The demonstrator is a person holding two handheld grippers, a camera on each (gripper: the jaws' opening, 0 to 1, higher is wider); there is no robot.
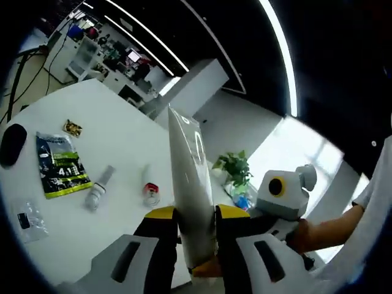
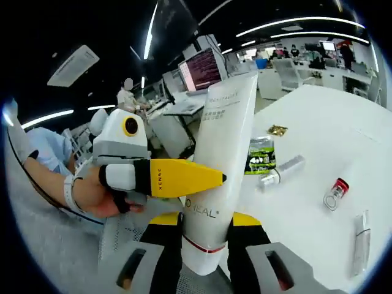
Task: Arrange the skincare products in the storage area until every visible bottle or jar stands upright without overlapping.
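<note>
A tall white tube point(image 1: 187, 177) stands edge-on between my left gripper's point(image 1: 196, 215) yellow-tipped jaws, which are shut on it. In the right gripper view the same tube point(image 2: 223, 141) shows its printed face, cap end down, clamped between my right gripper's point(image 2: 205, 222) jaws. The left gripper's yellow finger point(image 2: 184, 177) lies across the tube's middle from the left. On the white table point(image 2: 349, 116) lie a small clear bottle point(image 2: 282, 170), a red-capped vial point(image 2: 335, 193) and a slim clear tube point(image 2: 361, 236), all on their sides.
A green sachet point(image 1: 61, 165), a small gold packet point(image 1: 72, 127), a black object point(image 1: 12, 144) and a clear bag point(image 1: 27, 217) rest on the table point(image 1: 116, 128). A potted plant point(image 1: 236, 168) stands at its far edge. A person's hand point(image 2: 92, 196) holds the left gripper.
</note>
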